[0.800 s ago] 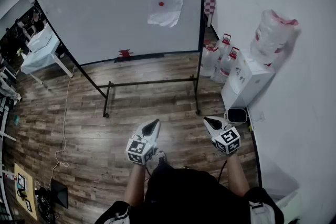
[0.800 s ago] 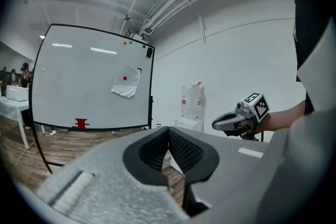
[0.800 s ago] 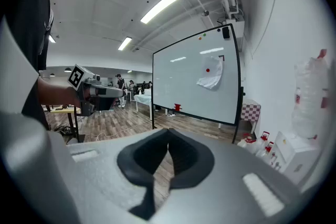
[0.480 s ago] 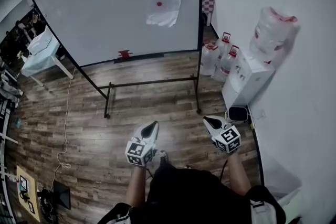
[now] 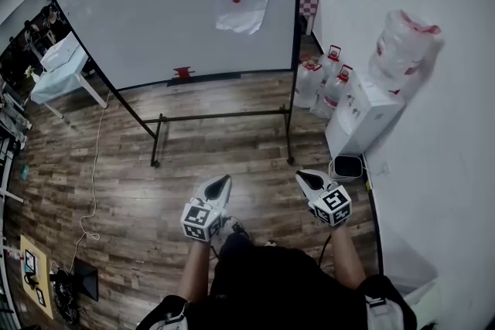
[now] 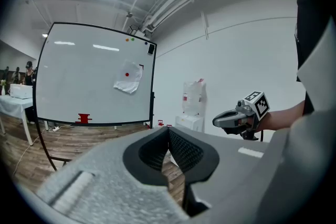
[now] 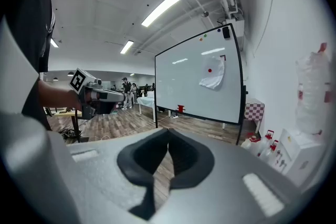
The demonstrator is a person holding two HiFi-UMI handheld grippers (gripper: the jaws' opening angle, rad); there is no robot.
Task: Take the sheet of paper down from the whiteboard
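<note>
The left gripper point(image 5: 223, 180) and right gripper point(image 5: 302, 176) are pale grey shells tapering to black tips, each bearing a white cube point(image 5: 199, 221) printed with black square markers. Their black pads point(image 6: 184, 150) have a mesh-like texture. The person wears a black short-sleeved top point(image 5: 286, 286).

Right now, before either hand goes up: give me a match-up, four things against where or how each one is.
Things:
1. sheet of paper
2. red item
3. water jugs
4. left tongs

Places or states:
A. on the floor, right of the whiteboard
B. shut, nothing between them
C. upper right of the whiteboard
D. on the whiteboard's bottom edge

Pairs: 1-C, 2-D, 3-A, 4-B
</note>
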